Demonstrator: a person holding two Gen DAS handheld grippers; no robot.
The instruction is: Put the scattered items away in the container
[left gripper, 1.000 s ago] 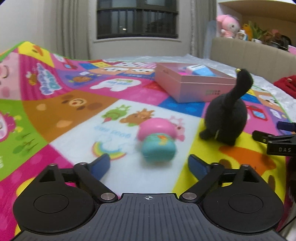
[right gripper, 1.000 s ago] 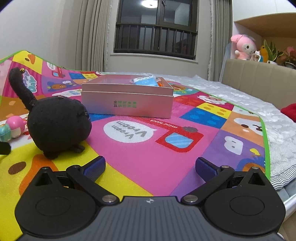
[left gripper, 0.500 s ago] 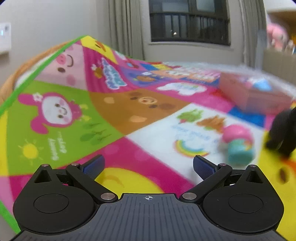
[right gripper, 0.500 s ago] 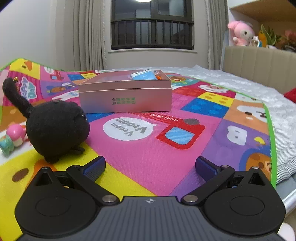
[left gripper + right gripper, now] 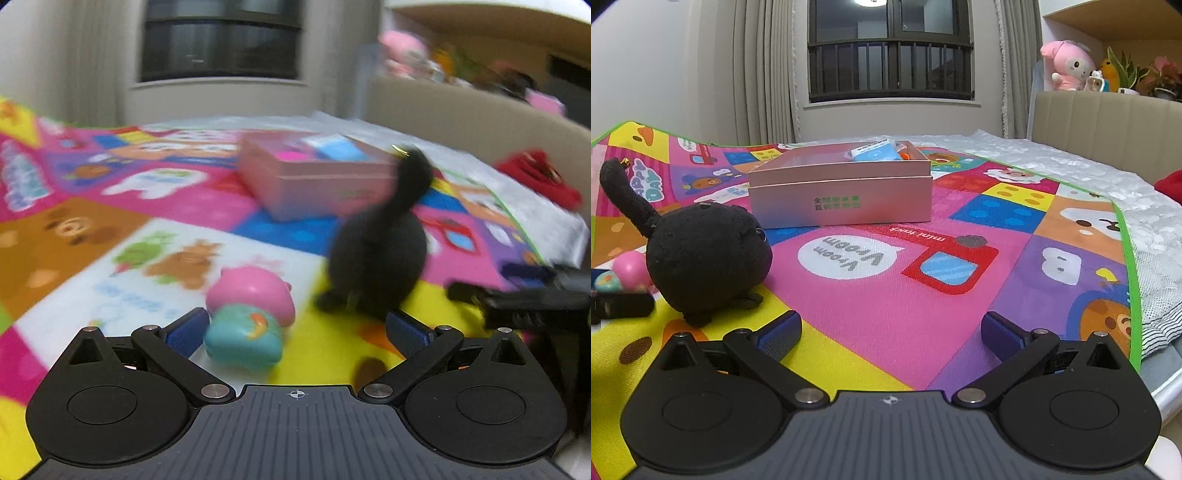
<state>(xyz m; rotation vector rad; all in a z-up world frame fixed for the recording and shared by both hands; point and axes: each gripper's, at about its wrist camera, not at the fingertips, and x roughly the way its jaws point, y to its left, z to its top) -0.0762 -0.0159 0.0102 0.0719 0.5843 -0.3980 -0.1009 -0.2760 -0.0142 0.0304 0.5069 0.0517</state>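
A pink-and-teal toy [image 5: 247,314] lies on the colourful play mat [image 5: 110,229], just inside the left finger of my left gripper [image 5: 295,328], whose jaws stand wide open and do not press on it. A black plush with a raised tail [image 5: 380,258] sits beyond the right finger. Behind it is the pink box [image 5: 314,181], open-topped, holding a blue packet. In the right wrist view my right gripper [image 5: 892,328] is open over bare mat, with the black plush [image 5: 705,254] to its left, the toy [image 5: 624,269] behind that, and the box [image 5: 842,199] ahead.
The mat's green edge [image 5: 1126,258] and the bed's drop run along the right. A beige headboard [image 5: 1108,129] and a red cloth [image 5: 539,181] lie far right. My right gripper's finger [image 5: 517,295] shows beside the plush in the left wrist view.
The left gripper swung out to the left over the mat, then came back right and now sits closer to the toy, jaws wider than a second ago. The right gripper has hardly moved.
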